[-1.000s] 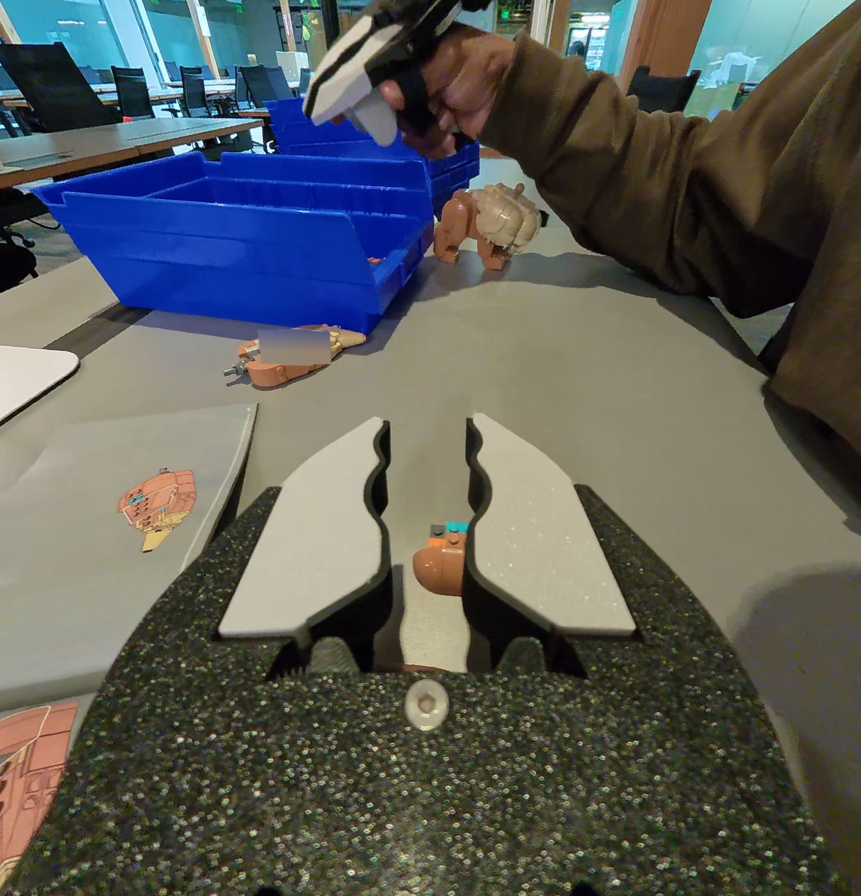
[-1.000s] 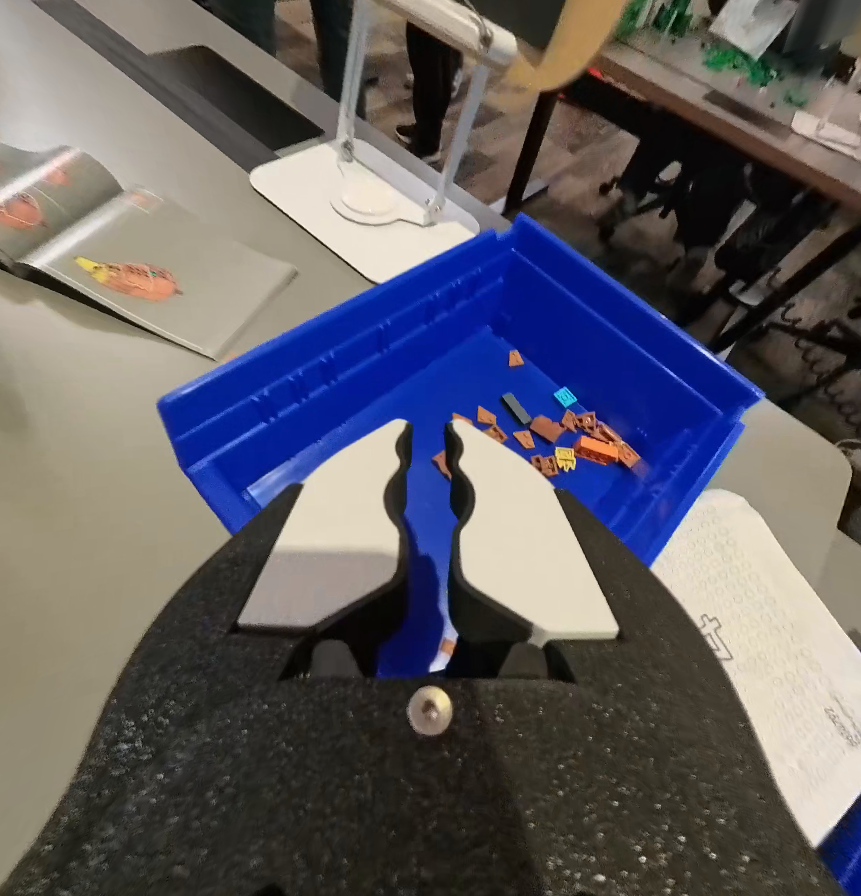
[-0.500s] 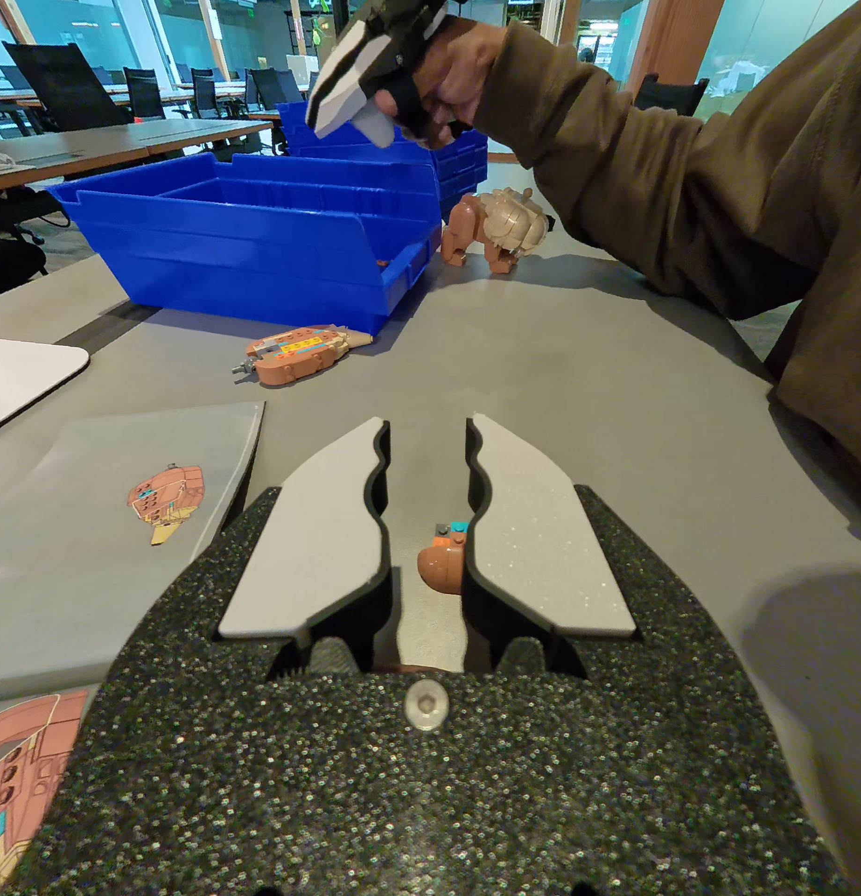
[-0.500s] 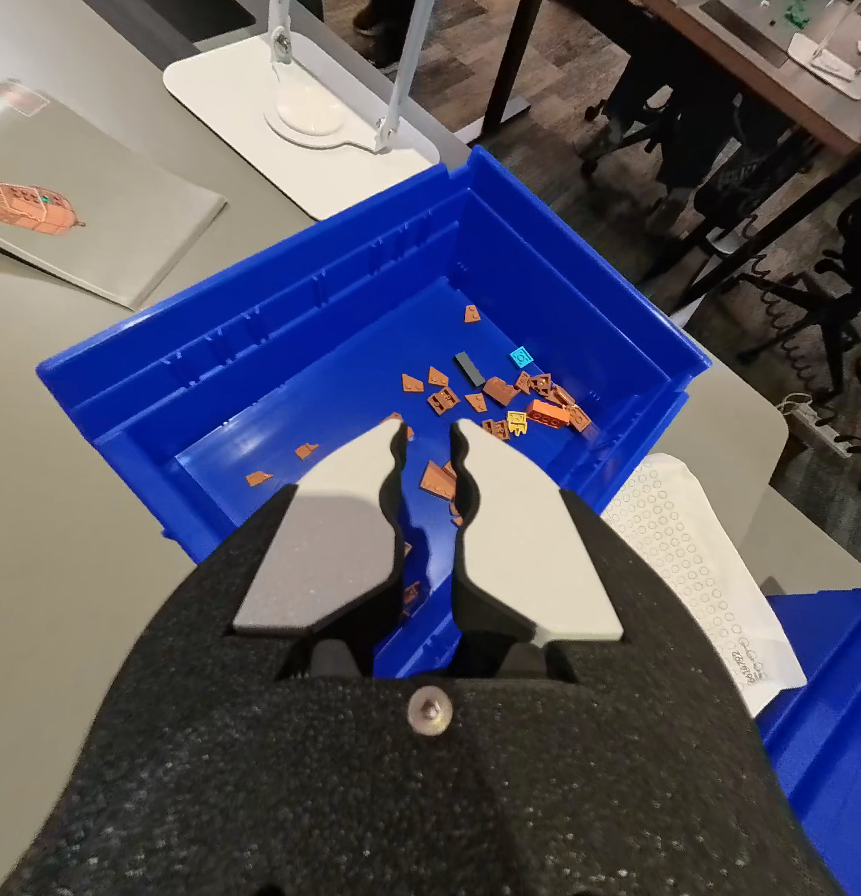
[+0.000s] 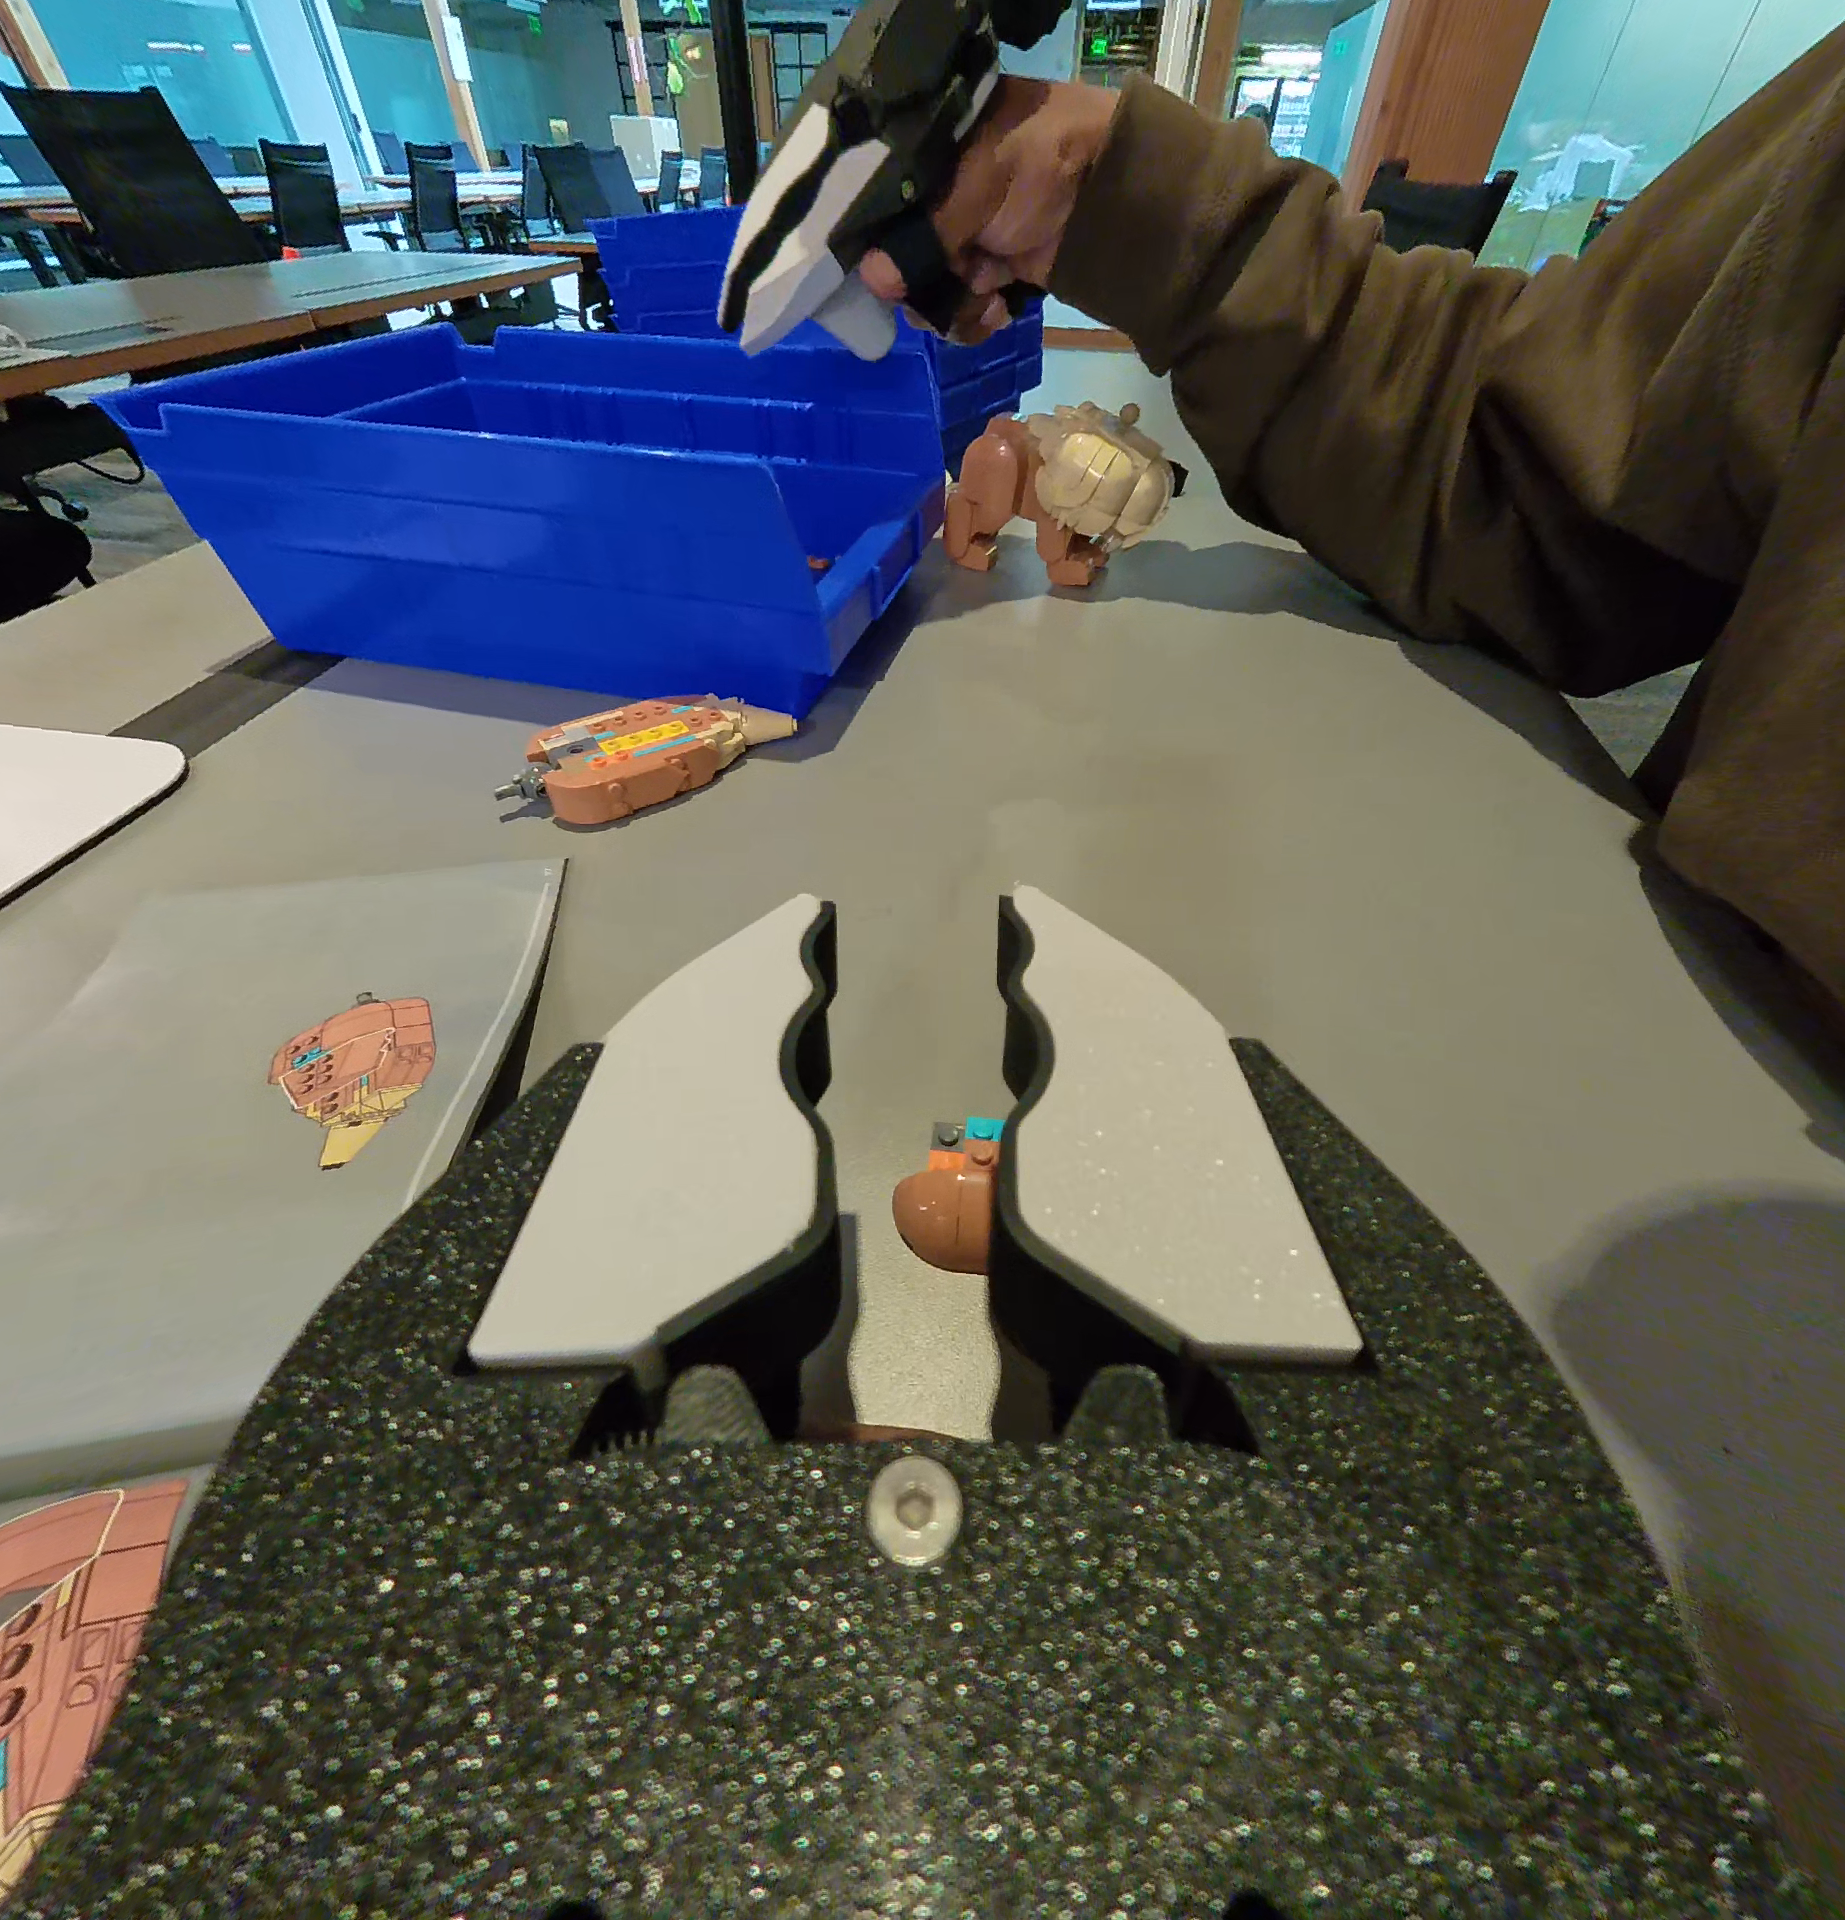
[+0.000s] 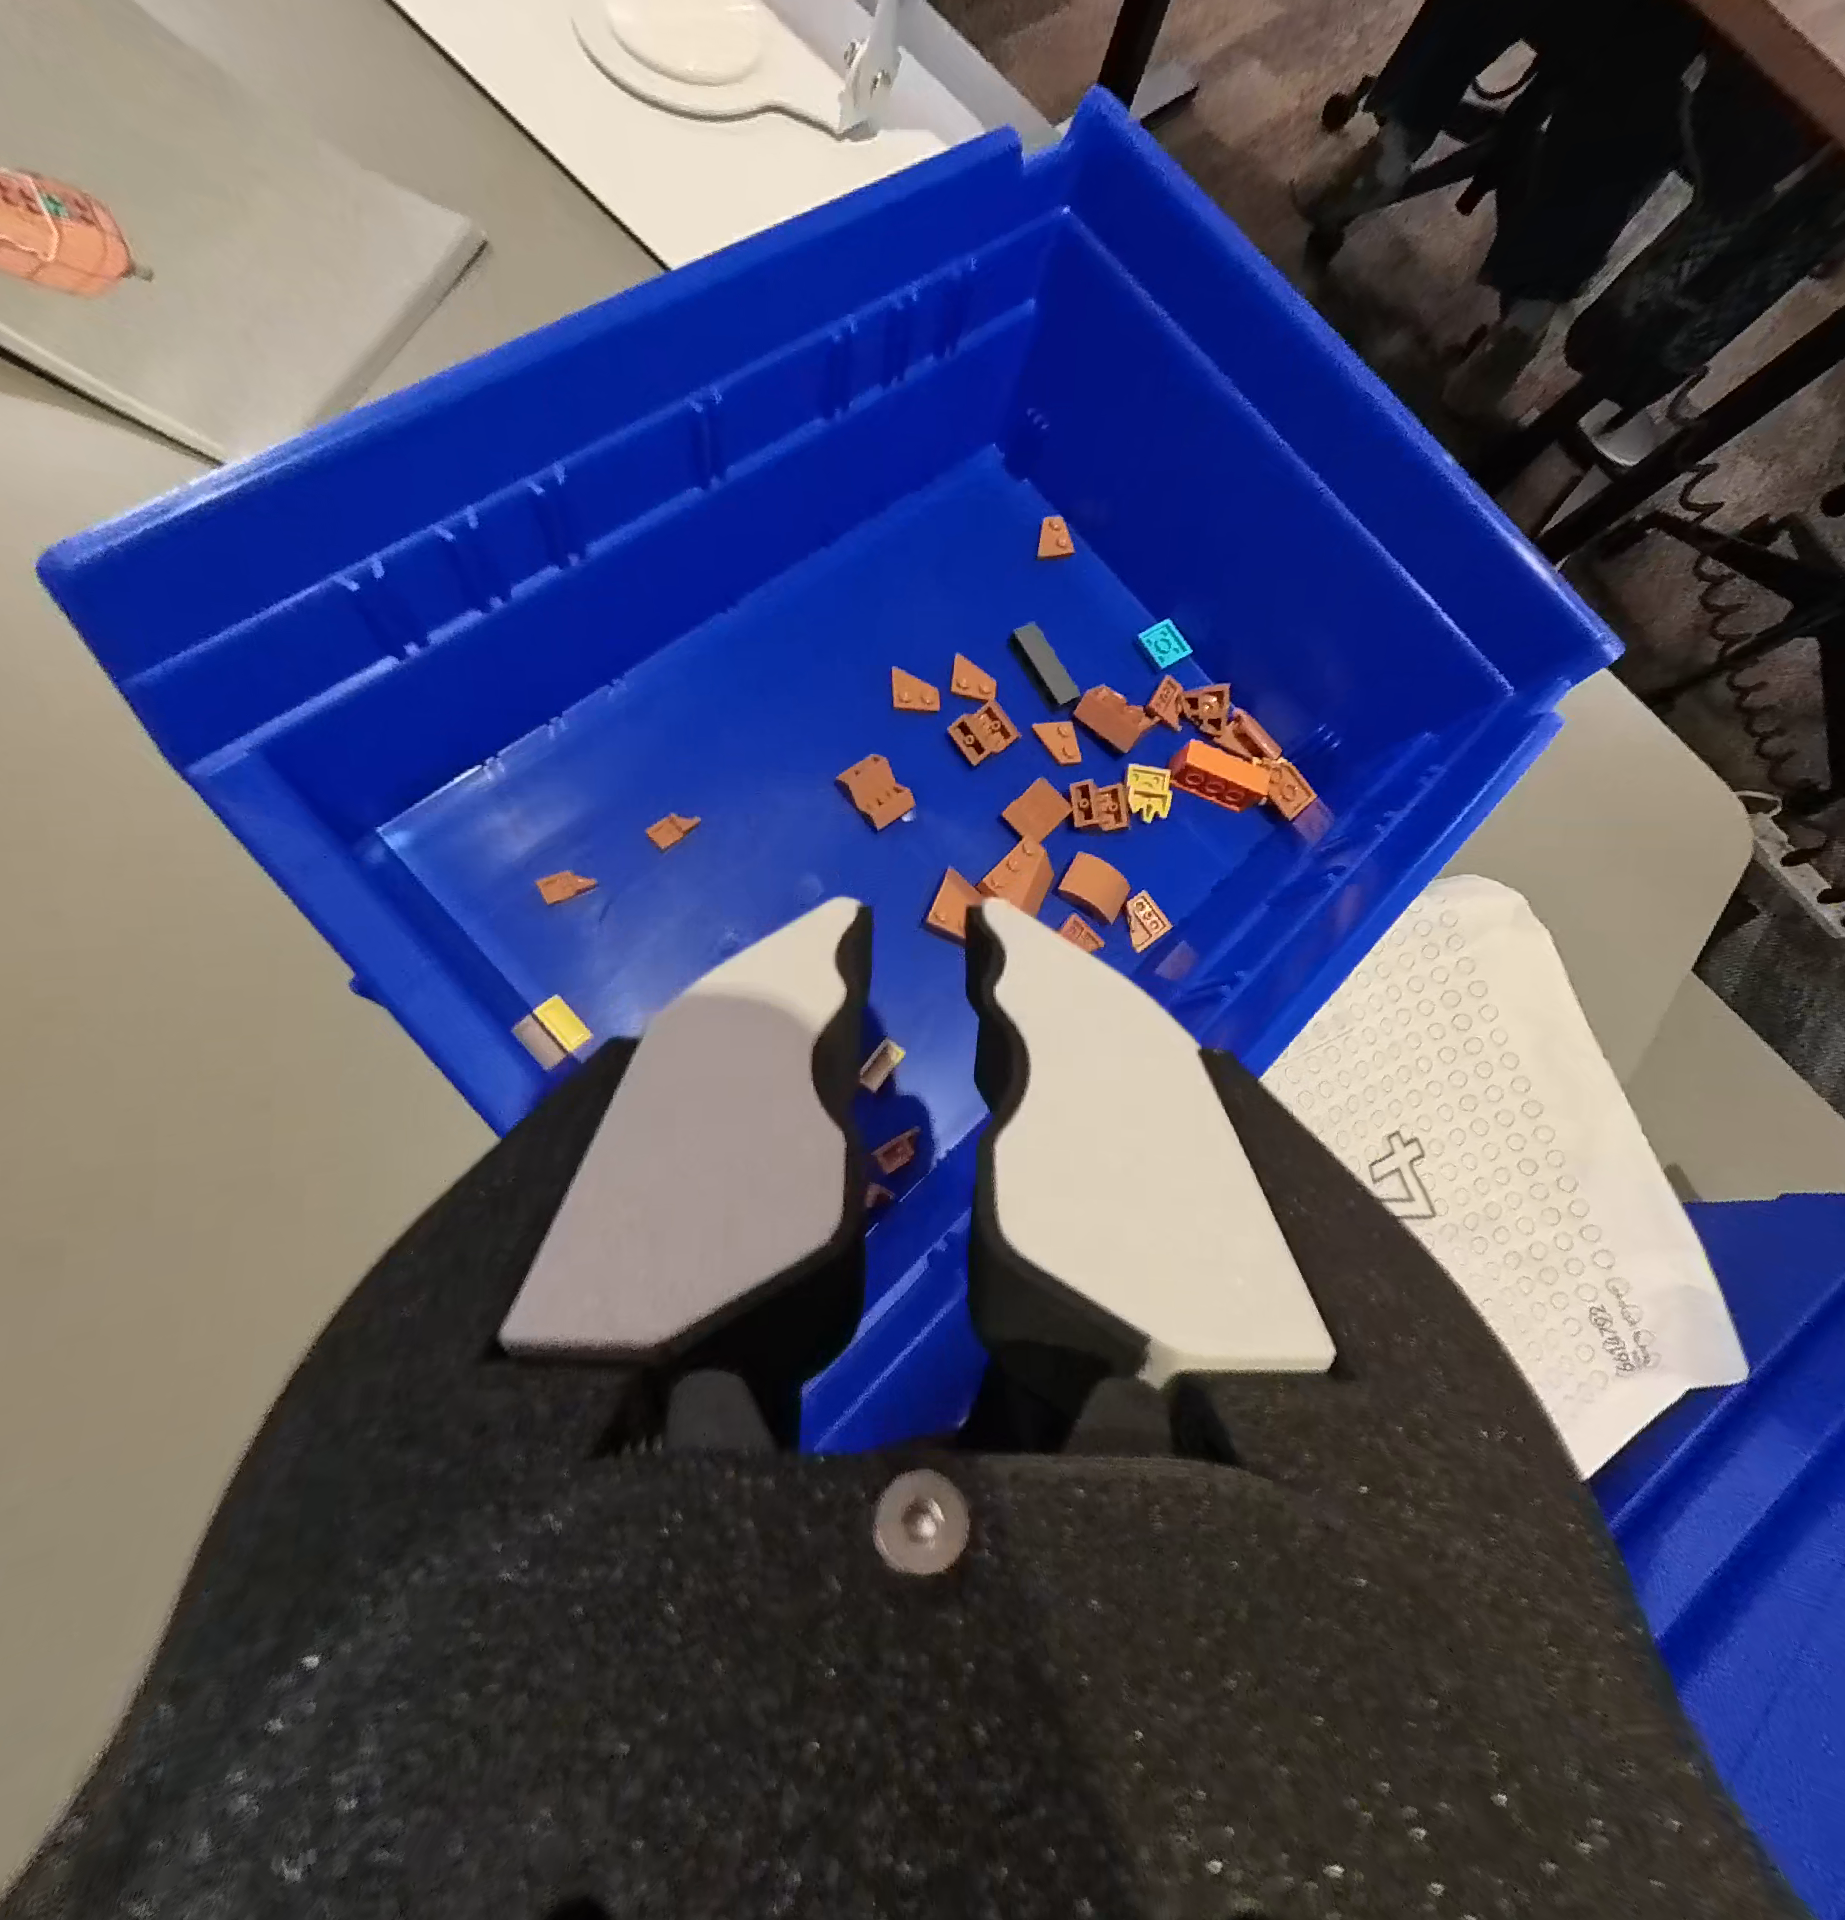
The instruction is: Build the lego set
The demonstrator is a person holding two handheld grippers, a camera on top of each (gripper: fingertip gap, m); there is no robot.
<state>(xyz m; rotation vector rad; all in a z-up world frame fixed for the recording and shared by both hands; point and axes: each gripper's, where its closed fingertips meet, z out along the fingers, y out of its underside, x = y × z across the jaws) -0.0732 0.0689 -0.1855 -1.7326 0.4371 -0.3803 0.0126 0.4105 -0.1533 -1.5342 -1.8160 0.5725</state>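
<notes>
My left gripper (image 5: pixel 916 914) is open and low over the grey table. A small brown lego sub-build with grey, teal and orange bits (image 5: pixel 947 1205) lies between its fingers, partly hidden under the right finger. A longer brown and tan build (image 5: pixel 637 758) lies in front of the blue bin (image 5: pixel 482 540). My right gripper (image 6: pixel 918 914) is open a little and empty, and hangs over the bin's near wall (image 6: pixel 585 436). Several loose brown, orange, yellow and teal bricks (image 6: pixel 1105 758) lie in the bin. The right gripper also shows in the left wrist view (image 5: pixel 793 281), held by a hand.
A finished brown and tan lego animal (image 5: pixel 1063 488) stands right of the bin. An open instruction booklet (image 5: pixel 222 1039) lies at the left, also in the right wrist view (image 6: pixel 170 239). A white lamp base (image 6: pixel 741 104), a white perforated bag (image 6: pixel 1500 1143) and a second blue bin (image 6: pixel 1780 1455) surround the first bin. The gap from one gripper's tips to the other's is roughly 35 centimetres. Left tips and right tips are each some 35 centimetres from the white lamp base (image 6: pixel 741 104).
My right gripper has moved forward over the bin and come closer to the loose bricks. My left gripper has hardly moved.
</notes>
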